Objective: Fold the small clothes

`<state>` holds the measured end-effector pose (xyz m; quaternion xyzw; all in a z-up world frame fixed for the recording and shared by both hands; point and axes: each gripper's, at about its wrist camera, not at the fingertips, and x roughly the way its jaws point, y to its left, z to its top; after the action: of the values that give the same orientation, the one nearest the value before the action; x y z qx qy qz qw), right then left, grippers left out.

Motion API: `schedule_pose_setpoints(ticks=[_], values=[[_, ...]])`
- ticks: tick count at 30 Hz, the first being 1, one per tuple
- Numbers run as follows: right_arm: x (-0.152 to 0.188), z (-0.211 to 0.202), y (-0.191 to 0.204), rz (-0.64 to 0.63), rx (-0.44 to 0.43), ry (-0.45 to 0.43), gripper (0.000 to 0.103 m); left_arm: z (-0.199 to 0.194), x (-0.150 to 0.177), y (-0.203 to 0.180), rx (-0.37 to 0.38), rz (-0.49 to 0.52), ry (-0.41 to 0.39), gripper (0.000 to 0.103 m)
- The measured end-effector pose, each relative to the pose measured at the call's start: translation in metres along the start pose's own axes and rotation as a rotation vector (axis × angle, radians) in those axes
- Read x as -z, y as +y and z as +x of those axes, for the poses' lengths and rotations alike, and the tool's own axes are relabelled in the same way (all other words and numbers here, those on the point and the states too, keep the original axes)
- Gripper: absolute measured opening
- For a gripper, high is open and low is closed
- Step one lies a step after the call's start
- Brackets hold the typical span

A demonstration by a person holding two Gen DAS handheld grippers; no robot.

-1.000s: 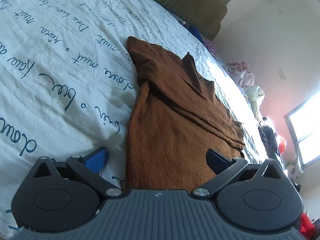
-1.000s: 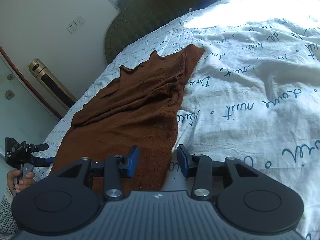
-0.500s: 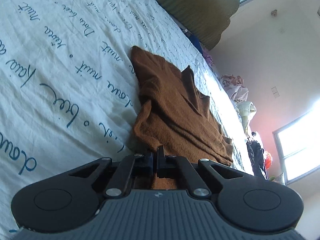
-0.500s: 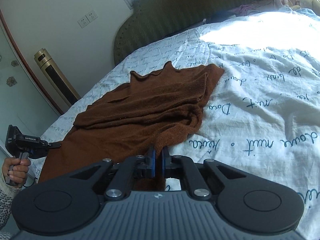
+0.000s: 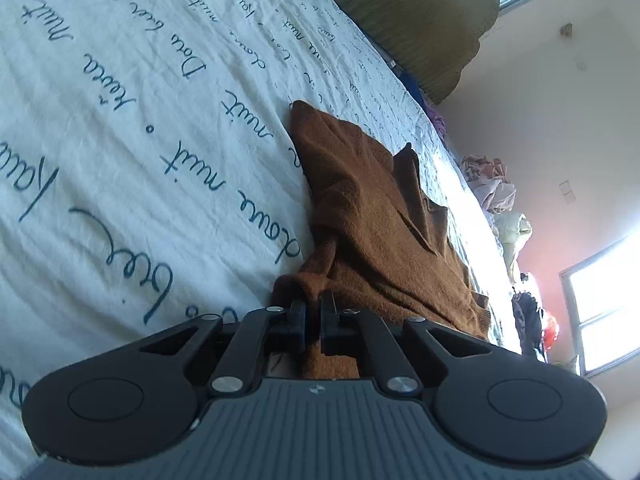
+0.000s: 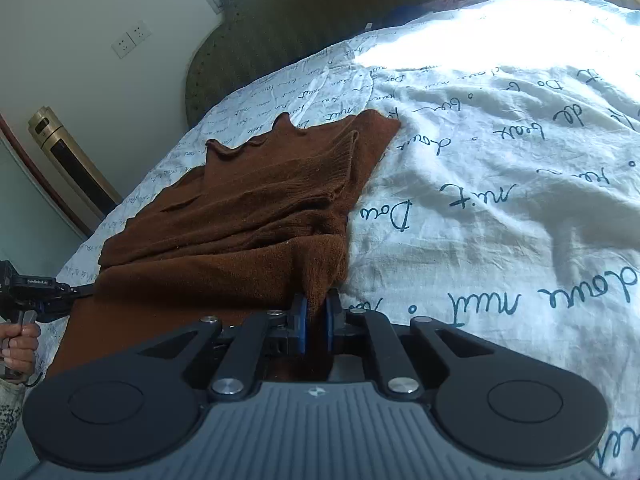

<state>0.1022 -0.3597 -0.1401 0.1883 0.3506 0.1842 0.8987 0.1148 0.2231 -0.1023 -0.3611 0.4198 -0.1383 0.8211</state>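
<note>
A brown knit sweater (image 5: 372, 216) lies on a white bedsheet with blue script (image 5: 120, 128); it also shows in the right wrist view (image 6: 256, 216). My left gripper (image 5: 313, 308) is shut on the sweater's near hem at one corner. My right gripper (image 6: 316, 312) is shut on the hem at the other corner. The pinched hem is lifted and carried toward the collar end, so the lower part bunches over the body. The left gripper also shows in the right wrist view (image 6: 80, 291), held by a hand at the far left.
A dark green headboard (image 6: 340, 20) stands at the far end of the bed. A gold tower appliance (image 6: 68, 164) stands by the wall on the left. Piled clothes (image 5: 492, 184) lie beyond the bed's far edge.
Both grippers went from open around the hem to shut on it. They then lifted and moved it forward, so the sweater's lower part bunches up toward the collar.
</note>
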Motion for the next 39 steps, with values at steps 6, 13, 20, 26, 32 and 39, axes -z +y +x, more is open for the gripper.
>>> schedule_pose_setpoints(ticks=[6, 13, 20, 26, 32, 39], values=[[0.039, -0.054, 0.019, -0.049, -0.069, 0.016, 0.052, -0.05, 0.064, -0.014, 0.034, 0.091, 0.029, 0.062], [0.1, -0.085, 0.031, 0.004, -0.136, 0.063, 0.051, -0.083, 0.127, -0.013, 0.046, 0.134, 0.089, 0.075], [0.138, -0.11, 0.057, 0.006, -0.165, 0.073, 0.051, -0.089, 0.166, -0.017, 0.034, 0.142, 0.241, 0.087], [0.15, -0.115, 0.058, 0.036, -0.167, 0.038, 0.05, -0.086, 0.179, 0.005, 0.049, 0.036, 0.229, 0.083], [0.15, -0.116, 0.054, 0.054, -0.162, 0.028, 0.048, -0.099, 0.158, 0.01, 0.05, 0.013, 0.145, 0.084], [0.147, -0.112, 0.053, 0.053, -0.167, 0.02, 0.048, -0.082, 0.151, 0.012, 0.132, -0.03, 0.166, 0.081]])
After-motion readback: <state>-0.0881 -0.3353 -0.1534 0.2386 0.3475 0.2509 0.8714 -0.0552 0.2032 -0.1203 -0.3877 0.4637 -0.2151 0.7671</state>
